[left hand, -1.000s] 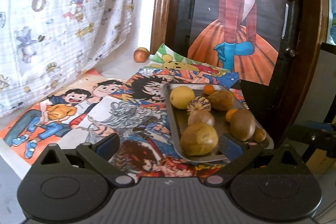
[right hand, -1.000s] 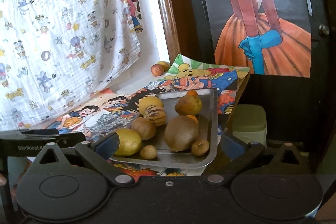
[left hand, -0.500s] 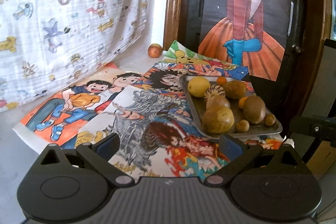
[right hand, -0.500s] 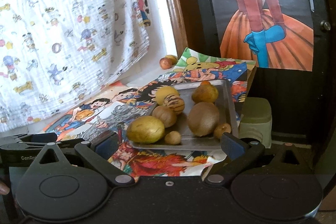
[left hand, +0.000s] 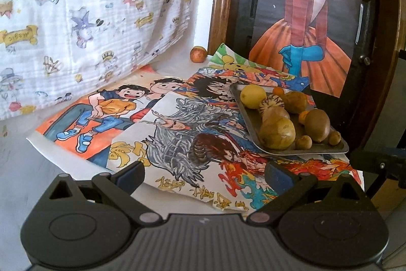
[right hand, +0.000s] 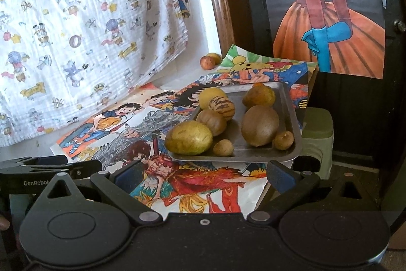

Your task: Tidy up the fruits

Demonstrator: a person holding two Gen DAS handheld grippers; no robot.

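Most fruit sits piled on the tray [right hand: 289, 103], centre-right. Stray fruit [left hand: 198, 54] at upper centre by the door frame looks left to collect. Left gripper [left hand: 204, 173] and right gripper [right hand: 203, 173] both wide open, empty.

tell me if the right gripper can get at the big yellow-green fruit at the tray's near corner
Probably yes: the right gripper is open and empty, and the yellow-green fruit sits at the tray edge facing it, nothing between.

Fruit crowds the tray [right hand: 291, 116]; the posters [left hand: 177, 144] left of it lie bare.
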